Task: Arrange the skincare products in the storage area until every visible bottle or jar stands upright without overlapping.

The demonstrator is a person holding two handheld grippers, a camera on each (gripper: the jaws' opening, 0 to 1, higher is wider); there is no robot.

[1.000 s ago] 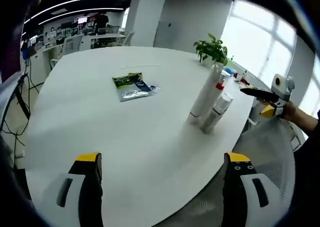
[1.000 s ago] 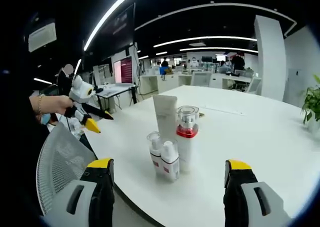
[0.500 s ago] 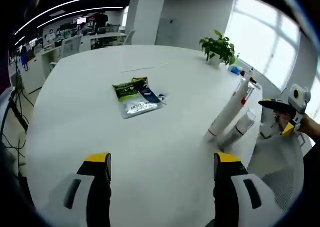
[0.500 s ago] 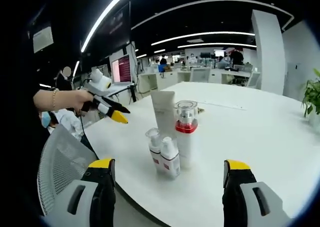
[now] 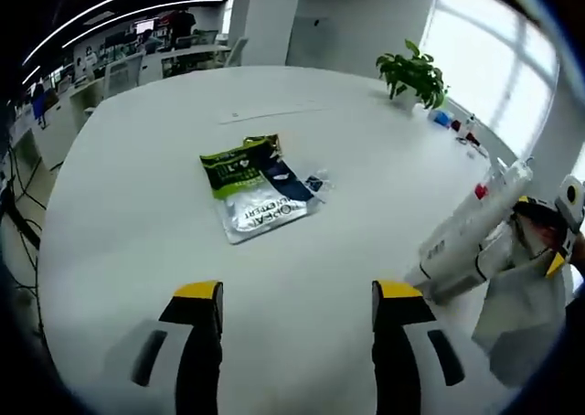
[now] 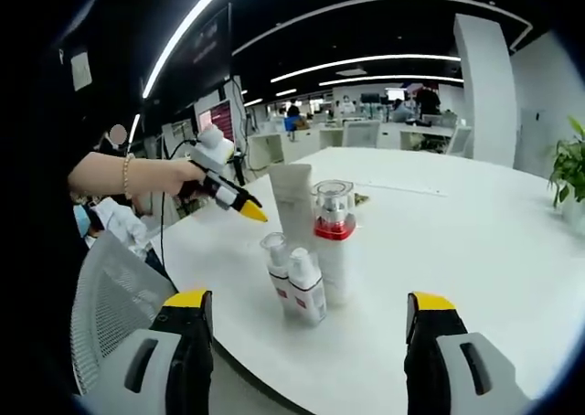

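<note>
We hold our left claw (image 5: 297, 296) wide open over the white table (image 5: 137, 205), with nothing in it. A green pouch (image 5: 258, 188) lies flat at 12 o'clock from it. Our right claw (image 6: 306, 310) is wide open and empty too. Right ahead at 12 o'clock stand the bottles: a tall tube (image 6: 294, 205), a red-banded bottle (image 6: 334, 241) and two small bottles (image 6: 294, 278), all upright and close together.

Left gripper (image 6: 245, 209) has swung in over the desk's (image 6: 475, 250) near edge, closing on the white tube (image 6: 296, 205).
</note>
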